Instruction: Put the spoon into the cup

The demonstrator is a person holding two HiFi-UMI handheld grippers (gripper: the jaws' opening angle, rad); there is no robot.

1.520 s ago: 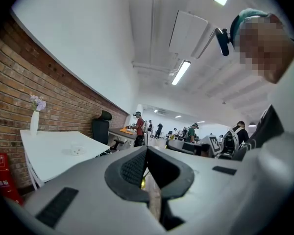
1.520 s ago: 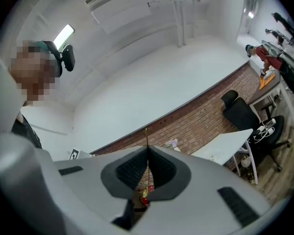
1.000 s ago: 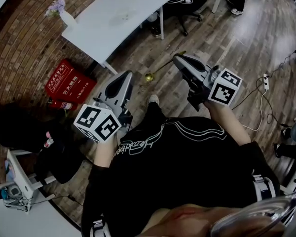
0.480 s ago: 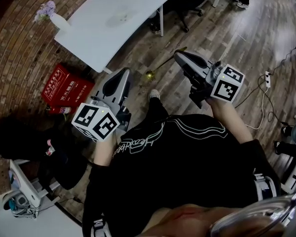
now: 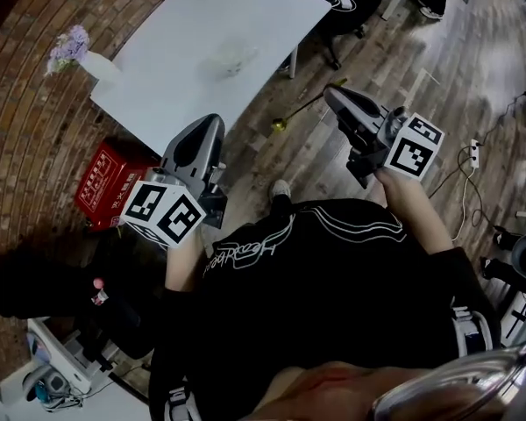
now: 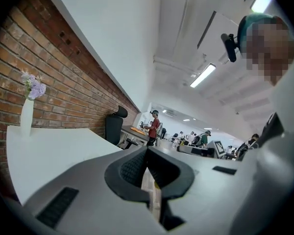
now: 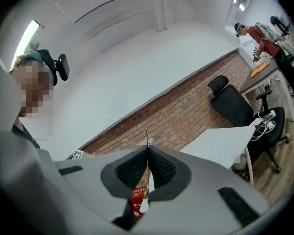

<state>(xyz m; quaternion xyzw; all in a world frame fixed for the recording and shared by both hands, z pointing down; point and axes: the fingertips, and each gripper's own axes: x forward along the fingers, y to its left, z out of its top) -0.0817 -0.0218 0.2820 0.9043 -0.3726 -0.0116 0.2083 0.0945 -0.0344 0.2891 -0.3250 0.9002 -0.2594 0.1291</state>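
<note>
A thin gold spoon (image 5: pixel 302 110) sticks out sideways from my right gripper (image 5: pixel 335 93), which is shut on its handle; the bowl hangs over the wooden floor. In the right gripper view only a sliver of the handle (image 7: pixel 147 135) shows above the closed jaws of the right gripper (image 7: pixel 148 148). A clear glass cup (image 5: pixel 231 57) stands faintly visible on the white table (image 5: pixel 171 77), ahead of both grippers. My left gripper (image 5: pixel 214 121) is shut with nothing in it, its tip near the table's edge. From the left gripper view, the left gripper (image 6: pixel 147 148) points over the tabletop (image 6: pixel 49 155).
A white vase of purple flowers (image 5: pixel 72 53) stands at the table's far left by the brick wall. A red box (image 5: pixel 101 182) lies on the floor below the table. A black office chair (image 5: pixel 351 7) is beyond the table's right end. Cables and a power strip (image 5: pixel 472 152) lie at the right.
Both grippers have moved forward toward the white table, which now sits closer and larger in view. The spoon stays held in the right gripper. The left gripper's tip has reached the table's edge.
</note>
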